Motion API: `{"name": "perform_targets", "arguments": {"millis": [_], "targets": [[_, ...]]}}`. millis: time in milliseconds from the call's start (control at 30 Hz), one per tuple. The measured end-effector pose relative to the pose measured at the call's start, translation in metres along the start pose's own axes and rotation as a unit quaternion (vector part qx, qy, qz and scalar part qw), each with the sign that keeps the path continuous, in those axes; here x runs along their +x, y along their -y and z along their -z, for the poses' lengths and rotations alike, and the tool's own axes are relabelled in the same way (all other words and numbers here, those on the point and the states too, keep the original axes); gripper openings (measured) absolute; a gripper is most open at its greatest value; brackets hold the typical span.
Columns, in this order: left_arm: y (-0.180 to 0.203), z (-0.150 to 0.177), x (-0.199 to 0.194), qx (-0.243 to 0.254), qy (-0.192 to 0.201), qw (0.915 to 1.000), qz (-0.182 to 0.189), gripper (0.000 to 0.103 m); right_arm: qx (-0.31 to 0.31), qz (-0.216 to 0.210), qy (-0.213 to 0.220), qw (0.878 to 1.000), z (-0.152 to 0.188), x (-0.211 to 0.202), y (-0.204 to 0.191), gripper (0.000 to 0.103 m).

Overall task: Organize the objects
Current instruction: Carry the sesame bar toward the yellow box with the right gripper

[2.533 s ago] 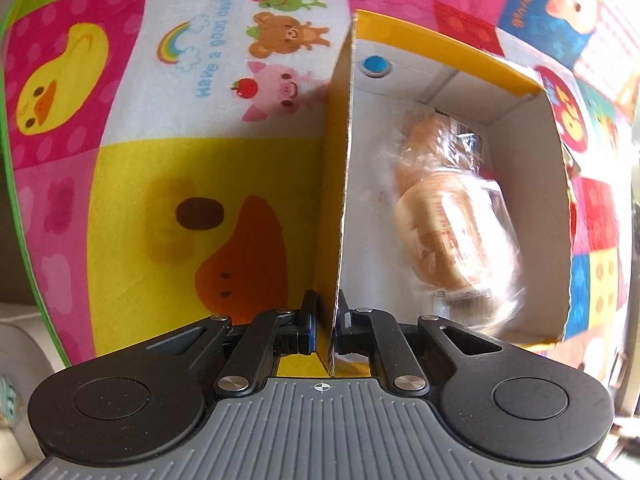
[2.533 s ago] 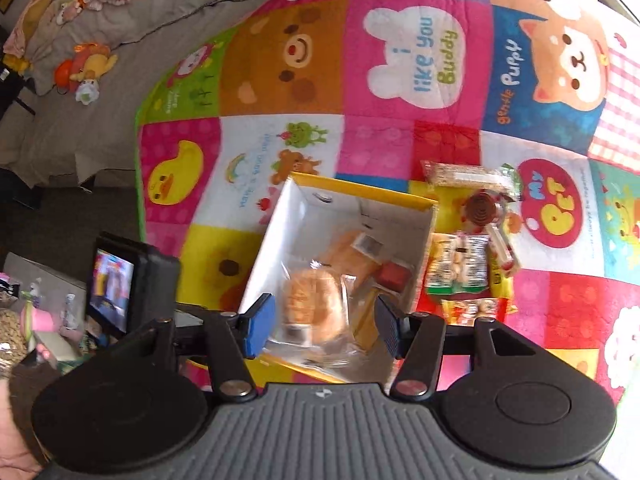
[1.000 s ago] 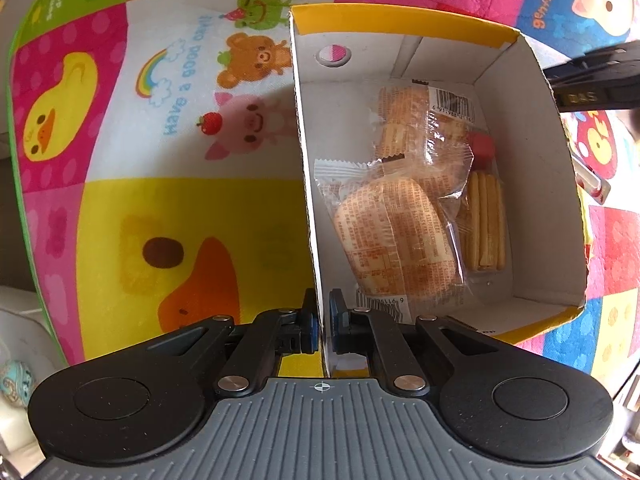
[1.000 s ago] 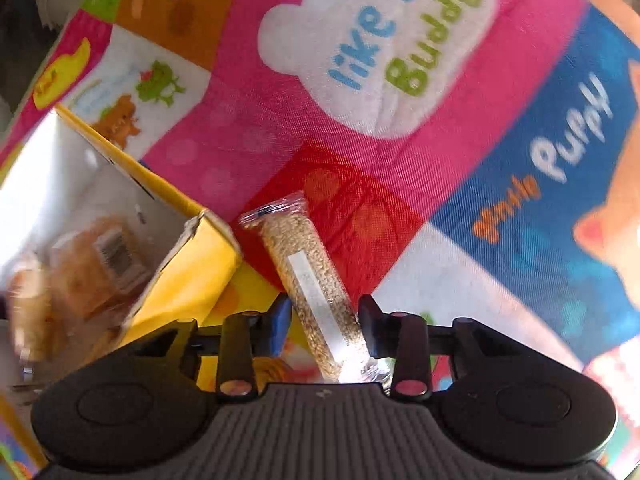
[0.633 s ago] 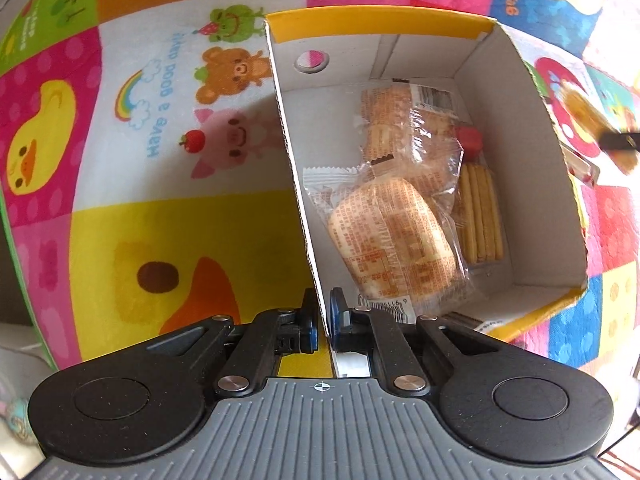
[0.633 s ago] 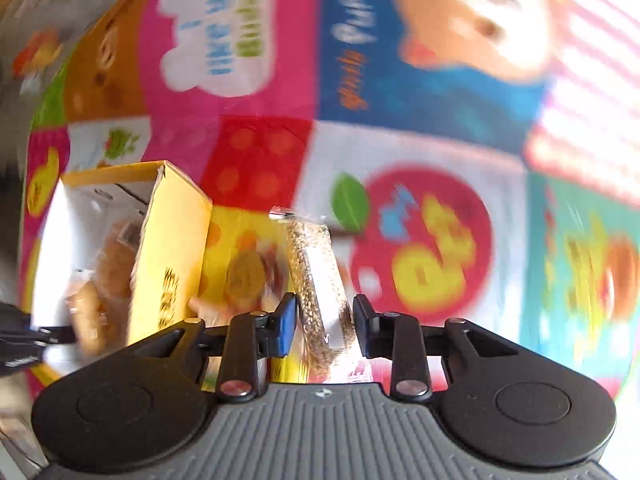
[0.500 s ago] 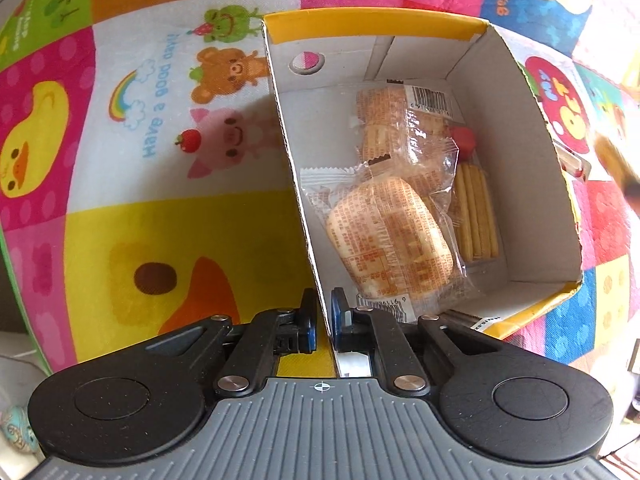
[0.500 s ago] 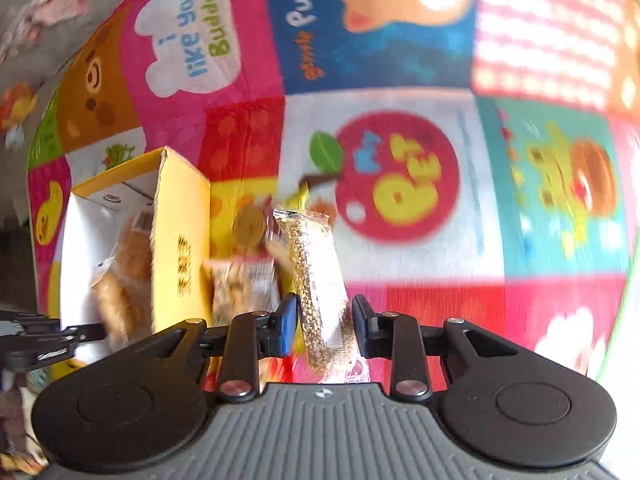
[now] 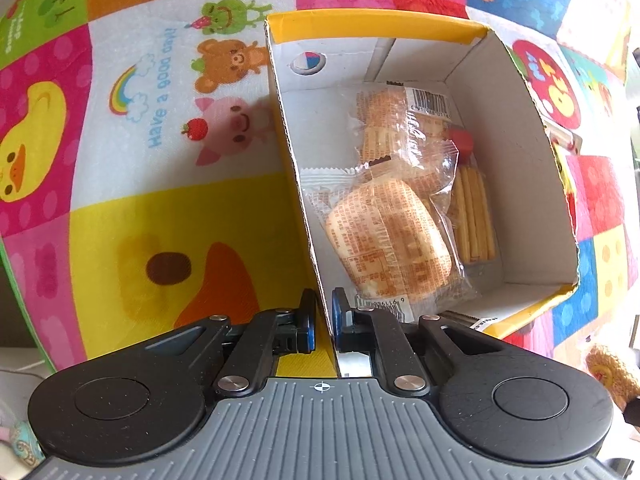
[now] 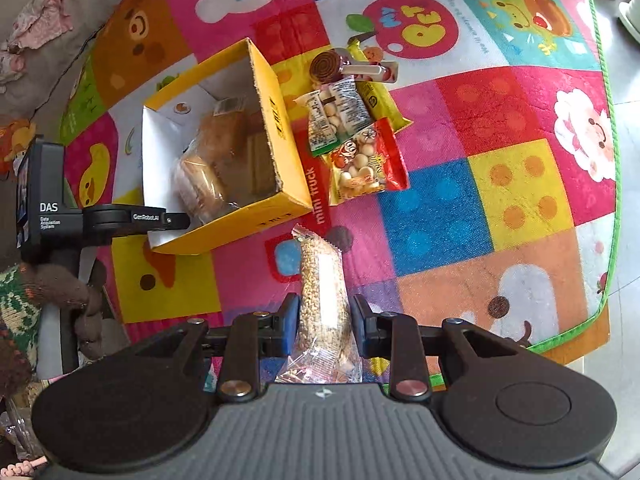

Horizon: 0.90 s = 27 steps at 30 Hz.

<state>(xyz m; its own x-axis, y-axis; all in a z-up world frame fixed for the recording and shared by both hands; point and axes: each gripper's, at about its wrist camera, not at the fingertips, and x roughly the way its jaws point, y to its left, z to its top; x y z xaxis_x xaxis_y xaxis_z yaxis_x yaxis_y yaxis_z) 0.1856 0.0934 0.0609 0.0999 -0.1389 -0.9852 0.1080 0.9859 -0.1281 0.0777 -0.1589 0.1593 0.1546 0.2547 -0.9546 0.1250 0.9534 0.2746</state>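
My left gripper (image 9: 323, 316) is shut on the near left wall of the yellow cardboard box (image 9: 296, 168). The box (image 10: 280, 120) holds a wrapped bun (image 9: 388, 236), a wrapped pastry (image 9: 404, 120) and biscuit sticks (image 9: 474, 220). My right gripper (image 10: 324, 320) is shut on a clear packet of grain bar (image 10: 324, 288) and holds it in the air, in front of the box. Loose snack packets (image 10: 356, 136) and a lollipop (image 10: 326, 66) lie on the mat right of the box.
The colourful cartoon play mat (image 10: 500, 160) covers the floor, with its green edge (image 10: 600, 200) at the right. The left gripper's body (image 10: 44, 208) and a gloved hand (image 10: 60, 288) are at the left. Grey bedding with toys (image 10: 32, 24) lies beyond.
My right gripper closed on the grain bar packet beside the box, lifted it and drew back high above the mat. My left gripper kept its hold on the box wall.
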Motion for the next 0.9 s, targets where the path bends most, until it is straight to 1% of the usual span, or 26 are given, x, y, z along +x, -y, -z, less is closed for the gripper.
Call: {"name": "perform_targets", "arguments": {"millis": [167, 300, 467, 567, 733, 833, 900], "targets": [[-0.004, 0.006, 0.001, -0.001, 0.0, 1.0, 0.006, 0.01, -0.009, -0.008, 0.011, 1.0, 0.004, -0.011, -0.019, 0.027], [-0.008, 0.005, 0.001, -0.014, 0.0, 0.9998, 0.011, 0.01, -0.016, -0.011, 0.005, 1.0, 0.003, -0.018, -0.029, 0.027], [-0.012, 0.01, 0.0, -0.025, 0.003, 0.9996, 0.015, 0.01, -0.018, -0.013, -0.013, 1.0, 0.004, -0.022, -0.031, 0.027], [-0.012, 0.011, 0.0, -0.025, -0.002, 0.9996, 0.013, 0.01, -0.019, -0.014, 0.002, 1.0, 0.001, -0.027, -0.029, 0.027], [-0.009, 0.009, 0.0, -0.024, 0.0, 0.9997, 0.008, 0.01, 0.015, -0.023, 0.014, 1.0, -0.006, -0.029, -0.012, 0.027], [-0.01, 0.01, 0.001, -0.024, 0.003, 0.9996, 0.013, 0.01, 0.051, -0.034, 0.011, 0.998, -0.007, -0.026, 0.003, 0.027], [-0.012, 0.011, 0.001, -0.029, 0.004, 0.9994, 0.017, 0.011, 0.063, -0.037, 0.007, 0.997, -0.005, -0.025, 0.008, 0.027]]}}
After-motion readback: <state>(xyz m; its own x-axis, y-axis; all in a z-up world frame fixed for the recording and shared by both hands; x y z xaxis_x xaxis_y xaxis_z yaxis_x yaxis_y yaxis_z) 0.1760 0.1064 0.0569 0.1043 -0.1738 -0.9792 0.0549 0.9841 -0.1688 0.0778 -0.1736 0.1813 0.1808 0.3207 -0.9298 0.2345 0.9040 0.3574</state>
